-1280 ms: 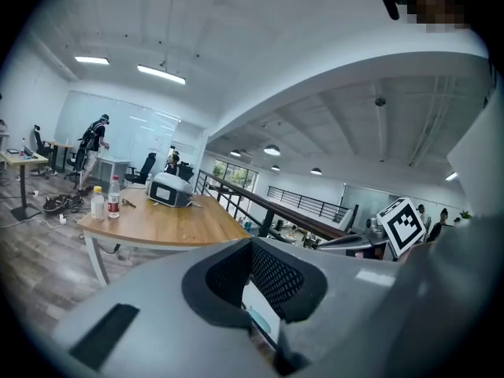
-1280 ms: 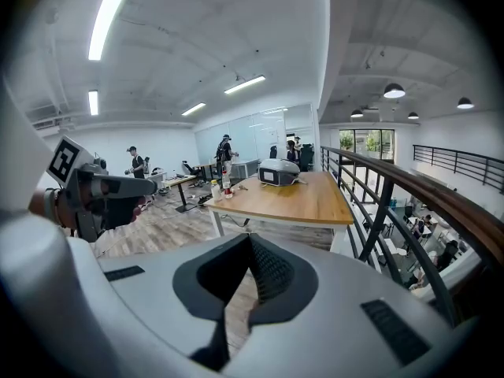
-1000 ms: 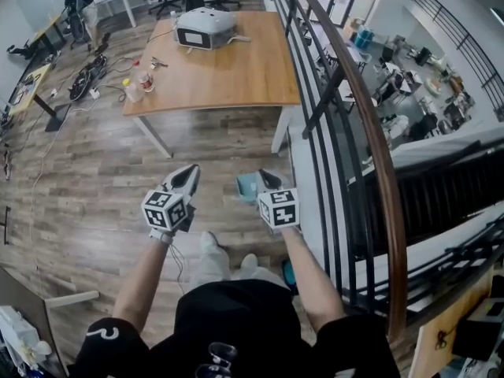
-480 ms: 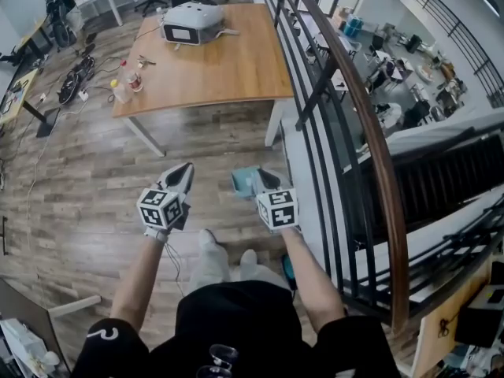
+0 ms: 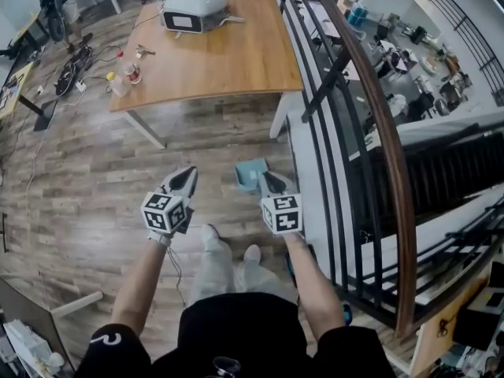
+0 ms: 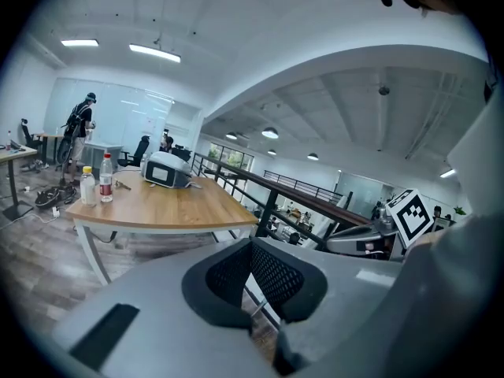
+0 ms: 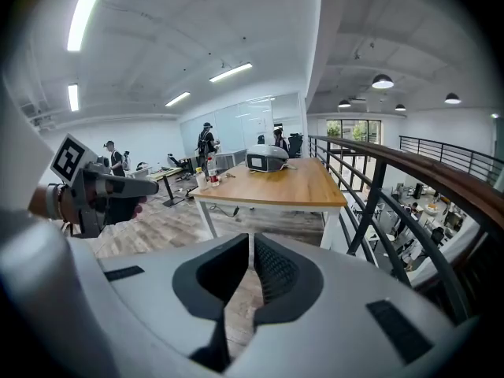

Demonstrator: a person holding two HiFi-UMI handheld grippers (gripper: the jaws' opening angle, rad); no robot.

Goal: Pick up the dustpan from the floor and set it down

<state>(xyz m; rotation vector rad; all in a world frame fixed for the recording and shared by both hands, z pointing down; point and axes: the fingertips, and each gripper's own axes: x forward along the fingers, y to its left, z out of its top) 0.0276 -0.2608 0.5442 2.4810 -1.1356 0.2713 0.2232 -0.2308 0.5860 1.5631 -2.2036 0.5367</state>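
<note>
1. The dustpan (image 5: 250,172), a pale teal one, lies on the wooden floor (image 5: 87,172). It is close to the floor's right edge, where the railing (image 5: 370,116) runs, and just this side of the table's near right leg.
2. Nothing grips it. From where I stand its handle is hard to make out.
3. The right gripper (image 5: 264,177) hangs with its tips over the dustpan's near right corner in the head view. Whether it touches the dustpan I cannot tell.
4. In the right gripper view its 2 jaws are pressed together, with nothing between them but a sliver of floor showing far below.
5. The left gripper (image 5: 189,173) hovers to the left of the dustpan, apart from it and about abreast of the other gripper.
6. Its 2 jaws meet at the tips as well, and they are empty too.
7. The person's 2 pale shoes (image 5: 209,237) stand on the floor, between the 2 grippers and behind them.
8. The table (image 5: 228,65) has a wooden top on white legs and stands beyond the dustpan, with its right edge along the railing.
9. A white machine (image 5: 194,10) sits at the table's far edge.
10. A few bottles (image 5: 120,85) stand at the table's left edge, toward its near left corner.
11. Cables (image 5: 71,73) lie tangled on the floor off the table's left edge.
</note>
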